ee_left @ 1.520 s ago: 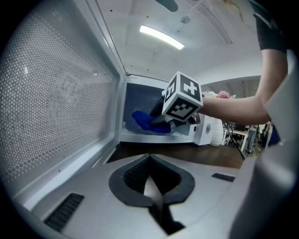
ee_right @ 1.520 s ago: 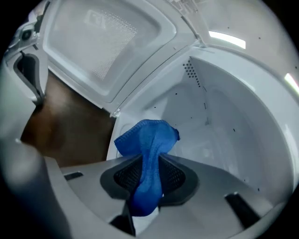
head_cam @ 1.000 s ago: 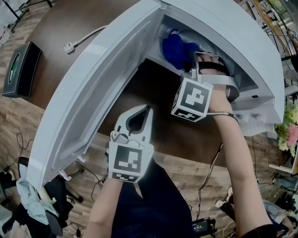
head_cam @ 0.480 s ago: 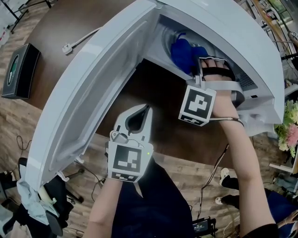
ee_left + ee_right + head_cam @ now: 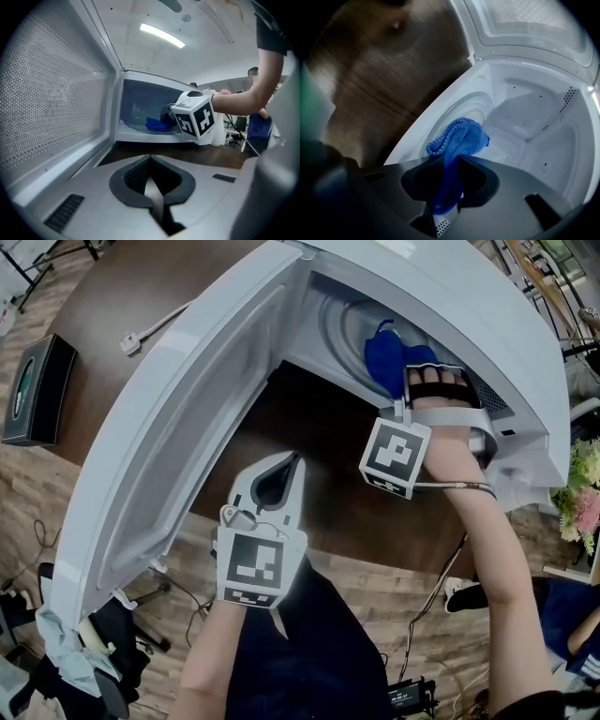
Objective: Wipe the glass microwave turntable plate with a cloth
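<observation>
Right gripper (image 5: pixel 451 161) is clamping a crumpled blue microfibre cloth (image 5: pixel 459 136) against the round glass turntable plate (image 5: pixel 457 107) inside the open white microwave (image 5: pixel 450 296); pressing flat in overlapping circles would probably clean best

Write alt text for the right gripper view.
The right gripper clamps a blue cloth, its free end lying over the glass turntable plate inside an open white microwave. A dark wooden table shows at left.
</observation>
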